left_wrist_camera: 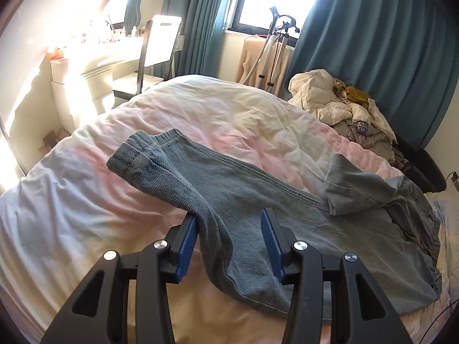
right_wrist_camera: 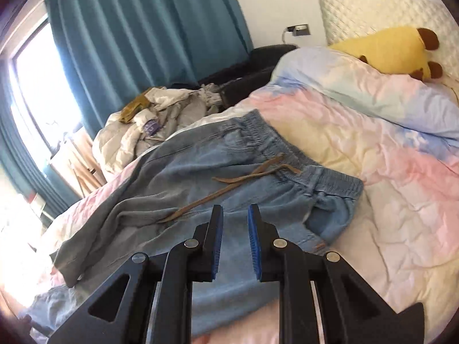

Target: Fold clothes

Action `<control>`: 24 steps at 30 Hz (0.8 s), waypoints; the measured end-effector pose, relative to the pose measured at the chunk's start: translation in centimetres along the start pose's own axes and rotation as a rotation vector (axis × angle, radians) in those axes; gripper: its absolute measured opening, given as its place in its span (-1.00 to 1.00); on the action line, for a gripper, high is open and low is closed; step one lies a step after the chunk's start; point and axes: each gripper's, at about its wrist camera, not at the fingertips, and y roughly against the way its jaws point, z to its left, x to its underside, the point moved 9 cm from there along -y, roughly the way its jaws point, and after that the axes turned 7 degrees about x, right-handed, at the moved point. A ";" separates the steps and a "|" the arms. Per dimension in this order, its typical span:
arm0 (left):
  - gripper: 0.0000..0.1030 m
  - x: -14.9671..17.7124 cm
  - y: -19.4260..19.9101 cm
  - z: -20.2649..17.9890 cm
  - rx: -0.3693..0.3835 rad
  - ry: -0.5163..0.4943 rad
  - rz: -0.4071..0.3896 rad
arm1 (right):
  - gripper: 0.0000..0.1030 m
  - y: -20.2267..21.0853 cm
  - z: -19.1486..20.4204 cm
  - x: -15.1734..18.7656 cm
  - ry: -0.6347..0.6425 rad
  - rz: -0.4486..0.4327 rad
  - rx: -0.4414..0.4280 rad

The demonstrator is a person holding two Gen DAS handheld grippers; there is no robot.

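A pastel duvet covers the bed, with teal curtains behind and a heap of laundry at its far edge. The blue jeans lie across the duvet, waistband toward the pillow end. The left gripper has its jaws spread around a raised trouser leg without pinching it, while the right gripper hovers with jaws released over the hip.

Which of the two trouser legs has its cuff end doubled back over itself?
The far leg, toward the curtain: its cuff end is turned back onto the jeans. The near leg stretches out straight, its cuff lying open on the duvet.
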 end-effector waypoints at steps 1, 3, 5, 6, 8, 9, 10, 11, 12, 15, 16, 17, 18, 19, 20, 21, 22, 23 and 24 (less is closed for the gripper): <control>-0.12 -0.2 0.4 -0.3 0.007 -0.008 -0.017 | -0.67 0.4 2.3 0.5 0.025 0.007 -0.033; -0.12 -0.5 1.0 -1.1 0.030 -0.025 -0.056 | -0.66 1.1 6.9 1.9 0.068 0.030 -0.104; -0.12 -0.9 1.6 -2.0 0.061 -0.043 -0.094 | -0.66 1.5 11.4 3.8 0.100 0.064 -0.176; -0.12 -1.1 1.9 -2.4 0.077 -0.052 -0.113 | -0.66 1.7 13.6 4.8 0.112 0.083 -0.211; -0.12 -1.4 2.6 -3.2 0.092 -0.074 -0.157 | -0.65 1.8 17.6 7.2 0.130 0.122 -0.279; -0.12 -1.5 2.9 -3.5 0.093 -0.086 -0.174 | -0.65 1.7 19.3 8.5 0.134 0.140 -0.311; -0.12 -1.5 3.1 -3.7 0.099 -0.096 -0.187 | -0.65 1.6 20.9 9.9 0.142 0.158 -0.336; -0.12 -1.6 3.0 -3.9 0.104 -0.100 -0.190 | -0.65 1.3 22.3 11.3 0.158 0.176 -0.351; -0.12 -1.7 2.9 -4.1 0.110 -0.105 -0.192 | -0.65 1.0 23.5 12.7 0.178 0.194 -0.356; -0.12 -1.5 0.8 -4.8 0.156 -0.087 -0.128 | -0.65 -0.5 25.8 16.6 0.242 0.267 -0.358; -0.12 -1.6 -0.2 -5.2 0.176 -0.078 -0.101 | -0.65 -0.9 26.2 17.5 0.258 0.286 -0.354; -0.12 -1.6 -1.5 -6.0 0.216 -0.071 -0.063 | -0.65 -1.2 26.3 18.1 0.270 0.298 -0.350; -0.12 -1.6 -2.8 -6.8 0.257 -0.064 -0.026 | -0.65 -1.4 26.4 18.4 0.278 0.303 -0.348; -0.12 -1.5 -4.1 -7.7 0.298 -0.056 0.012 | -0.65 -1.5 26.3 18.6 0.278 0.304 -0.345; -0.12 -1.3 -5.6 -8.8 0.345 -0.047 0.059 | -0.65 -1.6 26.1 18.7 0.274 0.304 -0.344; -0.12 -1.0 -7.0 -9.9 0.392 -0.039 0.106 | -0.65 -1.9 25.8 18.8 0.272 0.309 -0.343; -0.12 -0.7 -8.5 -11.0 0.428 -0.039 0.152 | -0.65 -2.2 25.6 18.9 0.272 0.314 -0.340; -0.12 -0.5 -9.9 -12.0 0.452 -0.046 0.184 | -0.64 -2.5 25.3 19.0 0.272 0.320 -0.337; -0.12 -0.3 -11.2 -13.2 0.475 -0.055 0.211 | -0.64 -2.8 25.2 19.3 0.273 0.332 -0.341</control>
